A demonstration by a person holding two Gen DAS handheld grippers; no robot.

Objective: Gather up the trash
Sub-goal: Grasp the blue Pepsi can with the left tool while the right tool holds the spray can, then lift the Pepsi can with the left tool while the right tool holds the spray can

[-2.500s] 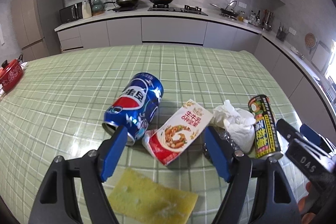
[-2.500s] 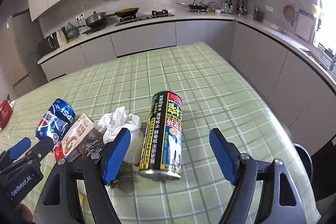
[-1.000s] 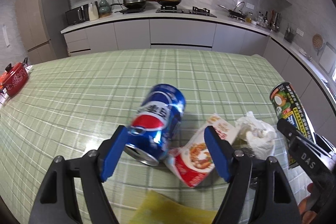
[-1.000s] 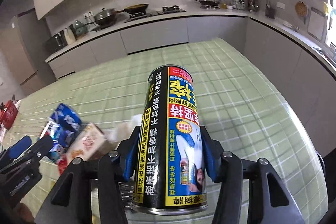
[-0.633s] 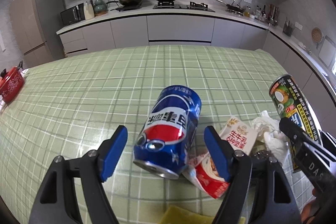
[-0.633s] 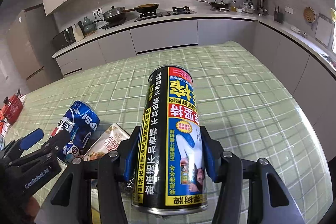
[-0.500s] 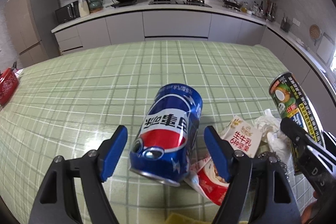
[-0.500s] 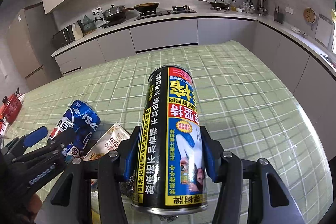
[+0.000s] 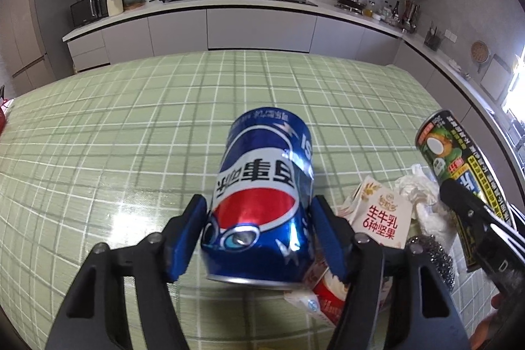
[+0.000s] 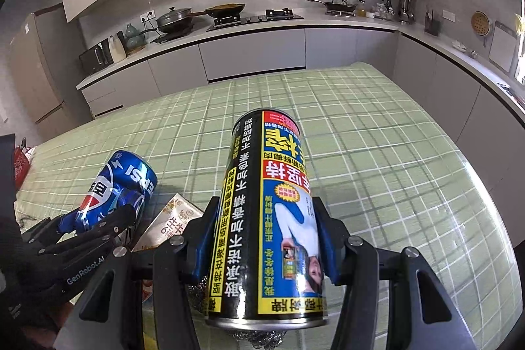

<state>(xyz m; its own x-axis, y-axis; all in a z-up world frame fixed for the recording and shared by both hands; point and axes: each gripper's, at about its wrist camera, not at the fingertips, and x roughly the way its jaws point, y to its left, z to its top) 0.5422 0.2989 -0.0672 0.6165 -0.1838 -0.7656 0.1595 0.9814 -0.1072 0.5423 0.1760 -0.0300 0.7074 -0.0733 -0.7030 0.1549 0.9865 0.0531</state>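
Where the black can [image 10: 272, 218] blocks view, steel scourer [image 10: 262, 337] barely visible.

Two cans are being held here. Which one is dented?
The blue Pepsi can in the left gripper is dented: its lower wall is creased and buckled. The taller black and yellow can in the right gripper looks smooth and round.

Our left claw [image 9: 259, 233] grips the dented blue cola can [image 9: 262, 202]; our right claw [image 10: 264, 238] (pads pressed tight) clamps the tall black-and-yellow drink can [image 10: 269, 218].
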